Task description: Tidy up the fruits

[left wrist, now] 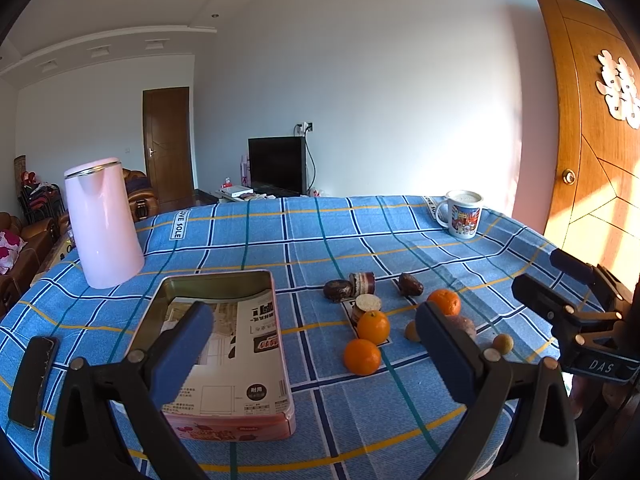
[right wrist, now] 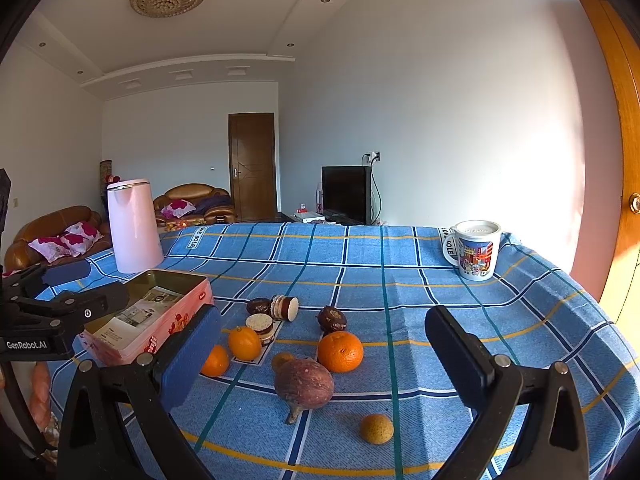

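Observation:
Three oranges (left wrist: pixel 362 356) (left wrist: pixel 373 326) (left wrist: pixel 444 301) lie on the blue checked tablecloth, to the right of an open pink tin (left wrist: pixel 280 360) lined with paper. A brownish-purple passion fruit (right wrist: pixel 304 384) with a stem rests in front of the biggest orange (right wrist: pixel 340 351). Two small tan round fruits (right wrist: pixel 376 428) (right wrist: pixel 282 360) lie near it. My left gripper (left wrist: pixel 316 344) is open above the tin's right edge and holds nothing. My right gripper (right wrist: pixel 326 360) is open over the fruit cluster, also with nothing in it.
Chocolate-coated snack cakes (right wrist: pixel 332 319) (right wrist: pixel 285 307) sit just behind the fruit. A pink kettle (left wrist: pixel 102 222) stands at the far left, a printed mug (left wrist: pixel 462 214) at the far right corner. A dark phone (left wrist: pixel 34 380) lies left of the tin. A wooden door (left wrist: pixel 592 152) is on the right.

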A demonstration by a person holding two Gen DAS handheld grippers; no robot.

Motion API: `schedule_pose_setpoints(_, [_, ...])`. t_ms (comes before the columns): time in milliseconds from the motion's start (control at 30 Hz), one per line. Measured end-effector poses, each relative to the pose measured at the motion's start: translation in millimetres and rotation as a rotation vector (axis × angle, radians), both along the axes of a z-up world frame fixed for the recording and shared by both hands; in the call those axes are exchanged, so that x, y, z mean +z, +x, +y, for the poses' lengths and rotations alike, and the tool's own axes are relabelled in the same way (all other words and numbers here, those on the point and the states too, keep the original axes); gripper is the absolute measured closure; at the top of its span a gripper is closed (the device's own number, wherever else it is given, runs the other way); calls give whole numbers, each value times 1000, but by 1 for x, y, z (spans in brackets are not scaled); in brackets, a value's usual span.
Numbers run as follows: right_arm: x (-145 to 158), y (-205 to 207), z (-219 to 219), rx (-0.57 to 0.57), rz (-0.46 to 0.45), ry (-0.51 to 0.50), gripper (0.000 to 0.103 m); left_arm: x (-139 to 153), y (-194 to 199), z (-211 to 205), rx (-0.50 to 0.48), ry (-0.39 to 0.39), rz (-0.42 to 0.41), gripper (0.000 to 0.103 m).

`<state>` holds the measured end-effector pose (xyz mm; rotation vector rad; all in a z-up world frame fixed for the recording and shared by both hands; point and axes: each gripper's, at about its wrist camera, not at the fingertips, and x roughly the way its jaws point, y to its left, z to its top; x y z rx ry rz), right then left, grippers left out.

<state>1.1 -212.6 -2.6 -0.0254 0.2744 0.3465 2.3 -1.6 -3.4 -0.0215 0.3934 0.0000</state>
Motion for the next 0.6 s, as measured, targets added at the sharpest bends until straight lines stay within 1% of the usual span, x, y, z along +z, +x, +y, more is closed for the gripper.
schedule_pose_setpoints(600, [-7, -1, 4, 12, 8, -4, 1, -4, 0, 1, 2, -6, 9, 0])
